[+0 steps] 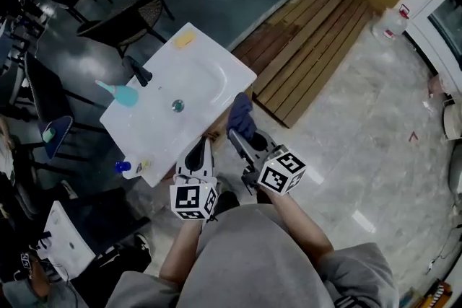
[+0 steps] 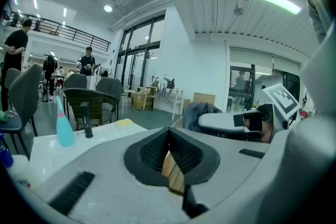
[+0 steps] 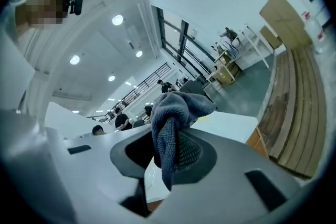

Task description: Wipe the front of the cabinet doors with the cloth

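A white sink top (image 1: 209, 68) sits on a wooden cabinet, of which only a thin edge (image 1: 214, 132) shows below the top's near corner. My right gripper (image 1: 238, 135) is shut on a dark blue-grey cloth (image 1: 242, 115), held bunched just off that corner. In the right gripper view the cloth (image 3: 176, 107) hangs out between the jaws of the right gripper (image 3: 168, 149), with the sink top (image 3: 231, 123) behind. My left gripper (image 1: 198, 148) is shut and holds nothing, beside the right one at the top's near edge. In its own view, cabinet wood (image 2: 173, 170) shows behind the left gripper (image 2: 169, 136).
On the sink top stand a black faucet (image 1: 138, 72), a teal bottle (image 1: 124, 93) and a yellow sponge (image 1: 185, 38). A slatted wooden platform (image 1: 310, 40) lies to the right on the tiled floor. Black chairs (image 1: 130, 18) stand behind the sink. A water jug (image 1: 390, 24) stands far right.
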A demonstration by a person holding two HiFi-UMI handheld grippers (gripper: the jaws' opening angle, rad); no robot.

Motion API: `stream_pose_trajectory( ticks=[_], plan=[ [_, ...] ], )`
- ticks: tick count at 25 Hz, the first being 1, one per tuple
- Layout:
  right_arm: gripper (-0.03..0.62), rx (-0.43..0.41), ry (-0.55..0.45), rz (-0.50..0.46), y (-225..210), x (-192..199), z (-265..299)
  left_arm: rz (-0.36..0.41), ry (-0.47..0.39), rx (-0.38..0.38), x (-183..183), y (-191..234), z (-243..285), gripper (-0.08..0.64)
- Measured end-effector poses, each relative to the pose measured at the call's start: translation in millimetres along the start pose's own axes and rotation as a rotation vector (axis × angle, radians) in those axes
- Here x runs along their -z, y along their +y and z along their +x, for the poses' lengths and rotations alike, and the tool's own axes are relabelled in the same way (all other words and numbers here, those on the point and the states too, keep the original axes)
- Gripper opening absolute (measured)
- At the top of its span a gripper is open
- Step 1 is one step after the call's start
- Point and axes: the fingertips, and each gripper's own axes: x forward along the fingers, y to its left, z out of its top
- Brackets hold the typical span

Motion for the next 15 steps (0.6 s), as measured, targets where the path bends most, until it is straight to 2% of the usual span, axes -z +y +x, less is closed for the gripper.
stream_pose_trajectory(
  ticks=[9, 12, 15],
  plan=[
    [0.071, -0.01, -0.043, -0.278, 42.7, -43.4, -4.7, 0.069, -0.12, 0.01, -54.8, -4.3, -14.1, 0.008],
    [0.071, -0.014, -0.053, -0.339, 50.8, -51.1, -5.3, 0.07, -0.143, 0.012, -61.9, -4.0, -15.4, 0.008],
    [0.071, -0.03, -0.059, -0.35, 54.7, -53.2, -1.7, 0.07, -0.157, 0.016, -64.2, -1.6, -15.6, 0.008]
  ],
)
